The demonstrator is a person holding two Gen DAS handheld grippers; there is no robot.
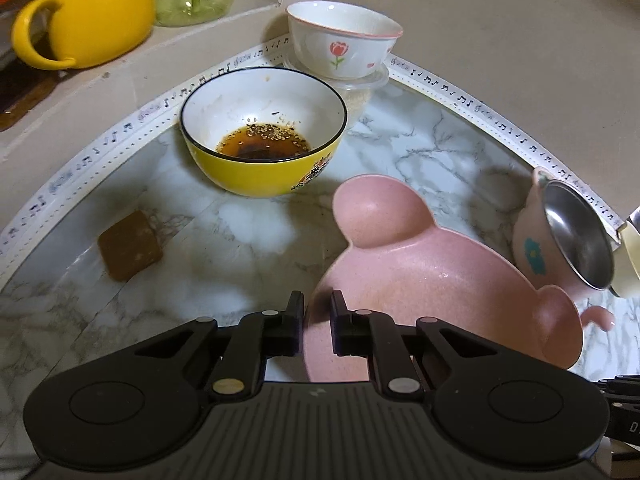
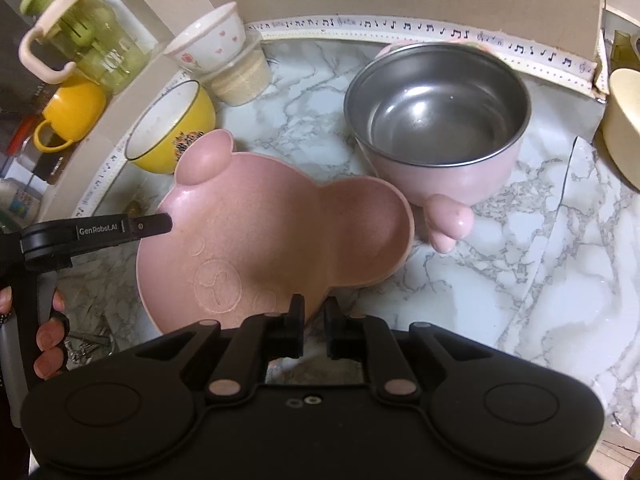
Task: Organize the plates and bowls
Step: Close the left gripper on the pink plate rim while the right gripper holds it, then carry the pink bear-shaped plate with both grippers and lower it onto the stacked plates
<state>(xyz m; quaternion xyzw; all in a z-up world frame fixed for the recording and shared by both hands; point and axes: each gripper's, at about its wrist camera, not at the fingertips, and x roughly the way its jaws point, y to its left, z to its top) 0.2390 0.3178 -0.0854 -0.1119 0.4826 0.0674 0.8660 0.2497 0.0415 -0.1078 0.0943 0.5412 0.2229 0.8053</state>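
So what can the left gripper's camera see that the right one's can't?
Only the left view shows the brown block on the marble counter and the brown sauce inside the yellow bowl.

Only the right view shows the person's fingers, the cream container at the far right, and the left gripper from the side, at the pink plate's rim.

Both show the pink bear-shaped plate, held at its edge by both grippers, the steel-lined pink bowl, the flowered white bowl and the yellow mug.
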